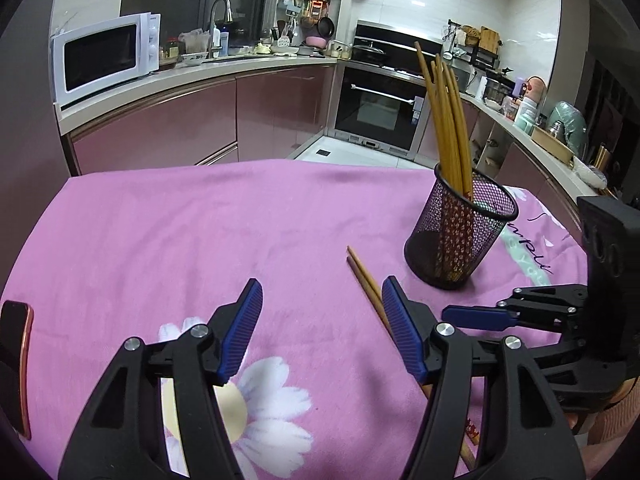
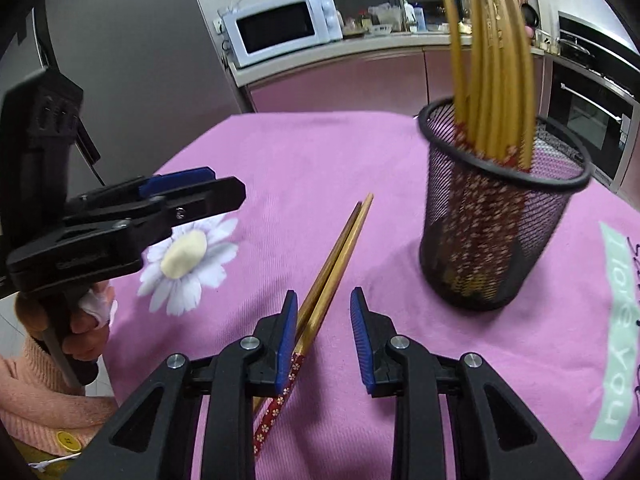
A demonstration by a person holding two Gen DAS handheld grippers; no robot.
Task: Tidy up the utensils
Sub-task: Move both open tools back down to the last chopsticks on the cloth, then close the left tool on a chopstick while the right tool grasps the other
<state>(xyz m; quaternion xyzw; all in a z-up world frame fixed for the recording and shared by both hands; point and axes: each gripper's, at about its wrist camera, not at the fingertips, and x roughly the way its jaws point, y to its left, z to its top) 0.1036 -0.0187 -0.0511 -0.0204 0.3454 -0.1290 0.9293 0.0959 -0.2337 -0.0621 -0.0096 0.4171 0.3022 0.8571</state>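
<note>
Cloth [image 1: 168, 232]: pink, printed with daisies and lettering, spread over the table; everything below is placed from the cup standing on it.
Microwave [image 1: 106, 54]: white, on the counter far behind the cup, to its left in the left wrist view.
Cup [image 1: 460, 228]: black mesh, upright on the cloth, holding a bunch of chopsticks [image 1: 448, 120] that lean out above its rim, red patterned ends down.
Left gripper [image 1: 322, 326]: low over the cloth, in front of the cup and to its left; jaws stand wide with nothing between the pads. Its right finger crosses over the loose pair; whether it touches them I cannot tell.
Right gripper [image 2: 324, 338]: in front of the cup, just left of it in its own view; jaws apart at a moderate gap, not clamped on anything. The loose pair runs along the outside of its left pad.
Phone [image 1: 16, 364]: dark with a reddish edge, on the cloth well left of the cup.
Loose pair [image 2: 340, 256]: two chopsticks side by side on the cloth, tips toward the cup's left side, red flowered ends toward the grippers.
</note>
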